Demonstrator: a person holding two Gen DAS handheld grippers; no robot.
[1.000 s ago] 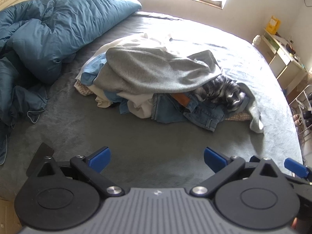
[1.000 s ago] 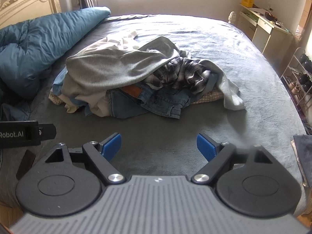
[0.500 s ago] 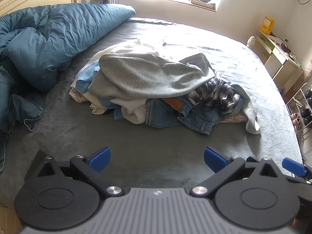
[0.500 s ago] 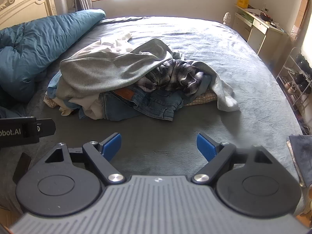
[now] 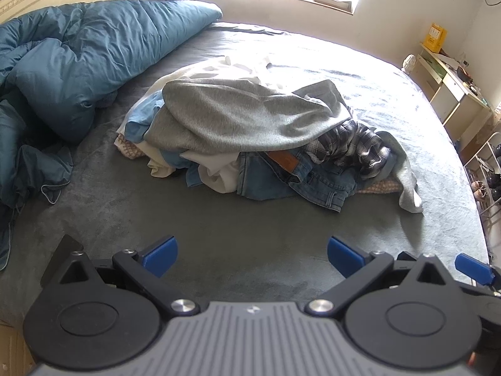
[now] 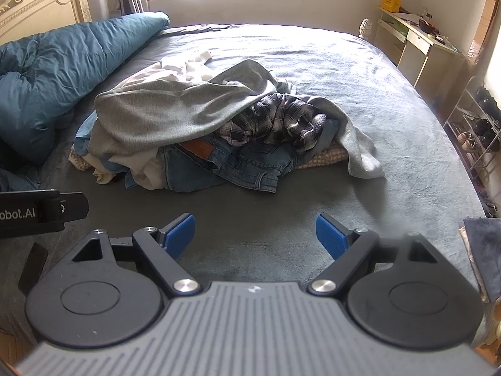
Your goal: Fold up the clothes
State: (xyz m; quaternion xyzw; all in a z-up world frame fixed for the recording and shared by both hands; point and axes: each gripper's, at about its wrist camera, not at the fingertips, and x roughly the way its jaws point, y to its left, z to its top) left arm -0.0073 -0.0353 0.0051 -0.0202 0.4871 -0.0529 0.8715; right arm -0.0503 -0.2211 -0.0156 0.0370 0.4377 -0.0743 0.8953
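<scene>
a heap of clothes (image 5: 260, 138) is lying unfolded near the middle of a grey-sheeted bed (image 5: 250, 244), sitting at about 12 o'clock from both grippers and well apart from them. a grey sweatshirt (image 5: 238, 119) is draping over the top of the heap, its sleeve trailing off toward 3 o'clock. under it, a dark plaid shirt (image 6: 275, 119) is poking out at the 2 o'clock side, crumpled. blue jeans (image 6: 225, 166) with a brown leather patch are spilling out at the near edge, toward 6 o'clock of the heap. white and cream pieces and a light blue garment are bunching at the 9 o'clock side; a beige knit is peeking from under the 3 o'clock edge.

the left gripper (image 5: 252, 255) is hovering over bare sheet, blue pads standing wide apart, nothing between them. the right gripper (image 6: 255, 235) is hanging likewise, jaws spread, empty.

a teal duvet (image 5: 78, 72) is lying rumpled at 10 o'clock of the heap.
</scene>
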